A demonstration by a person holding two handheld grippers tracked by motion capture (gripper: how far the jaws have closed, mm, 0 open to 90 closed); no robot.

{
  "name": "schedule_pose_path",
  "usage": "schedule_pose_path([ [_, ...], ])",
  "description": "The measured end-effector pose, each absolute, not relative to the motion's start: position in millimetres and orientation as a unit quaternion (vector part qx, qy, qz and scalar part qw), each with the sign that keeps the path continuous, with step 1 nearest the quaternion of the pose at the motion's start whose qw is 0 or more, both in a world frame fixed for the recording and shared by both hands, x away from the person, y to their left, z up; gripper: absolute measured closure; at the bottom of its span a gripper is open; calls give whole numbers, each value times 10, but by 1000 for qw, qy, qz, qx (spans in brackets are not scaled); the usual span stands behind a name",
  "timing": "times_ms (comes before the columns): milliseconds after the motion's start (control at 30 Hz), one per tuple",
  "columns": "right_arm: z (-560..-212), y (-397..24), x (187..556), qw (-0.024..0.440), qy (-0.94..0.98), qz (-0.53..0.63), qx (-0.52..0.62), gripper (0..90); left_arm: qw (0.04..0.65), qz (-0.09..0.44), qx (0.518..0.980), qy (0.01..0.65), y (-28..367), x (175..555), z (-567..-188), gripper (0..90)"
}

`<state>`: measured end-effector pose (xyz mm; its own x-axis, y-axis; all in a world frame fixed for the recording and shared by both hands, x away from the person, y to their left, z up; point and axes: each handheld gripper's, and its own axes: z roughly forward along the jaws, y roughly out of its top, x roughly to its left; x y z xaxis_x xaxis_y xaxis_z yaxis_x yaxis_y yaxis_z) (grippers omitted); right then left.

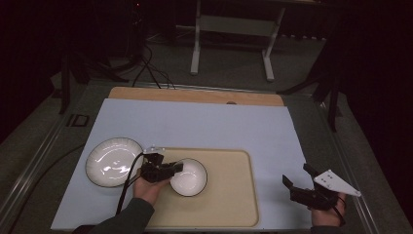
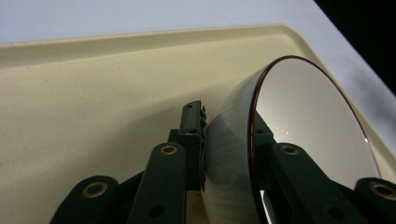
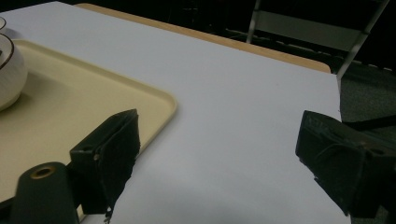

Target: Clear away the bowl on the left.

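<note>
Clamping the near-left rim of a white bowl [image 1: 189, 177], the left gripper [image 1: 171, 168] is seen in the high view with its fingers closed on the wall, one outside and one inside. In the left gripper view the same grip is shown up close: the outer finger [image 2: 191, 122] is pressed against the bowl's ribbed outside, while the inner one is partly masked by the dark-edged rim [image 2: 252, 121]. The bowl is set on the cream tray [image 1: 234, 204], left of its middle, and appears tipped toward the gripper's camera, though whether its base is lifted off the tray cannot be made out. The coming move is judged to turn on one relation: the bowl is held from its left edge, so it hangs to the right of the fingers, and the left hand [image 1: 148, 189] is far the nearer to it. Well apart, at the counter's [image 1: 204, 124] right edge, the right gripper [image 1: 298, 181] is held idle, its fingers [image 3: 116, 154] spread wide with nothing between them. Just beyond the tray's left rim a larger white plate [image 1: 113, 161] is seen lying on the counter. Farther back, the room is lost in darkness; a pale metal stand [image 1: 234, 29] can be picked out.
</note>
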<state>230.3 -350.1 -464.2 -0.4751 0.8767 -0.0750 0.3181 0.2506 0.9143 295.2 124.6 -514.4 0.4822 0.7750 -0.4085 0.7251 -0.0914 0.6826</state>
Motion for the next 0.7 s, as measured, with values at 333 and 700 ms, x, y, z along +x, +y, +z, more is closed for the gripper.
schedule_pose_path([
  [333,-4644,-3501,2304,306,729,454,410,135,413,59,749,514,1261,2983,-5159,712],
  [700,-4642,-3500,2301,308,729,454,409,136,387,122,766,499,1262,2944,-5028,482],
])
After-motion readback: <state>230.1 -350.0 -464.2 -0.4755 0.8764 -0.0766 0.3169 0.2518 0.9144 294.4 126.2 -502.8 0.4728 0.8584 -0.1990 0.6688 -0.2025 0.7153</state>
